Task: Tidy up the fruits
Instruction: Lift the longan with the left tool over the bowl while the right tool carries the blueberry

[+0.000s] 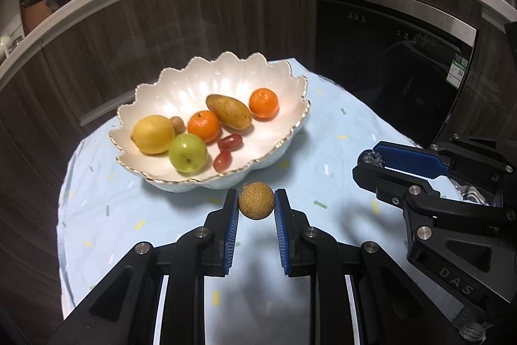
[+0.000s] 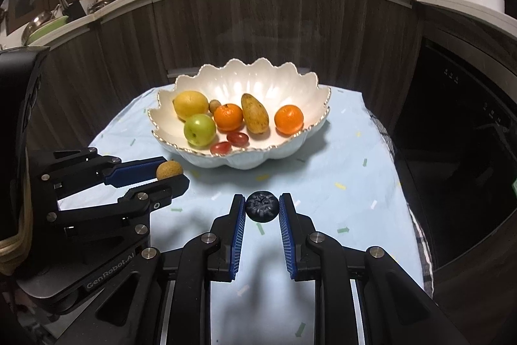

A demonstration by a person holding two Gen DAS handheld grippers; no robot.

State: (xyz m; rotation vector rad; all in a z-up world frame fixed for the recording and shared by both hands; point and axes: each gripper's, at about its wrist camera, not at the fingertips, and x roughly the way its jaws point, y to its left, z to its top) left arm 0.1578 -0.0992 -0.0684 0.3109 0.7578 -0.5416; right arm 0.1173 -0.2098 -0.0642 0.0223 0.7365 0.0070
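Kitchen table w/ pale blue cloth [image 1: 106, 209]: left gripper [image 1: 256, 202] clenched on longan [image 1: 256, 200], right gripper [image 2: 262, 206] on blueberry [image 2: 262, 206]. Both 2 hovered just short of scalloped bowl [image 1: 284, 147], straight ahead; left nearer.

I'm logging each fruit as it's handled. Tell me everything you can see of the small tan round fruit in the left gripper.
The tan round fruit is a small, near-spherical ball with a rough, speckled, matte brown skin and a tiny stem nub on top. It looks whole. The left gripper pinches it at the fingertips, one blue ribbed pad against each side. It is held in front of the white scalloped bowl, outside it, above the light blue cloth.
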